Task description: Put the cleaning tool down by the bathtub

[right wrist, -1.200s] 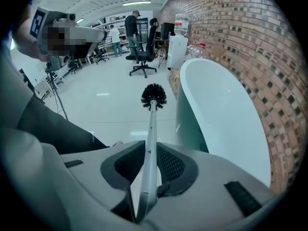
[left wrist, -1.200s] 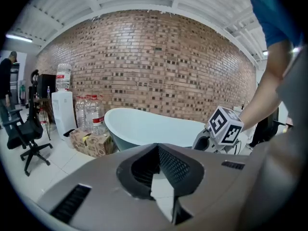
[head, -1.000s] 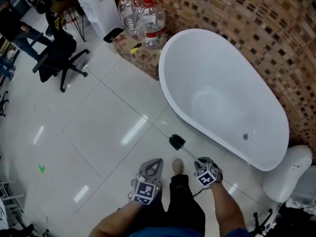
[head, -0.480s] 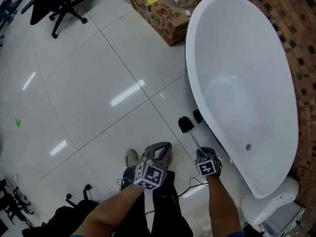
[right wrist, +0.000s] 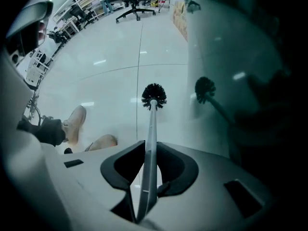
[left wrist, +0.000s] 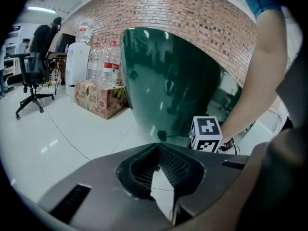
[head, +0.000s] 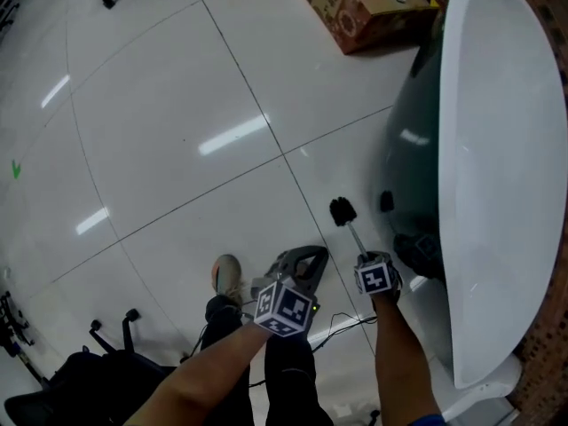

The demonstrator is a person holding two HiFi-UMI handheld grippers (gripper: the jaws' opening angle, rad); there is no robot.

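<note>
Over the last second the tub [head: 497, 149] has gone from lying whole in the head view to filling only its right edge. Its dark green outer wall is now seen close and from the side, so the person has stepped in and bent low. The floor [head: 177, 105] has come nearer too.

The brush [head: 353, 233] has come down with that move. It was out over the open tiles and is now just beside the tub's wall, near its foot. I judge the task nearly done: what is left is to lay the brush on the floor there and let go. Whether the bristles already touch the tiles I cannot tell.

The left hand-held gripper [head: 306, 257] has its jaws together on nothing and sits just left of the other, over the floor. The right hand-held gripper [head: 366, 260] is clamped on the brush's handle, with the head pointing away from the person.

The brush [right wrist: 150, 143] has 1 slim, straight, pale grey handle ending in a small round head of black bristles. The glossy tub wall beside it mirrors both handle and head.
</note>
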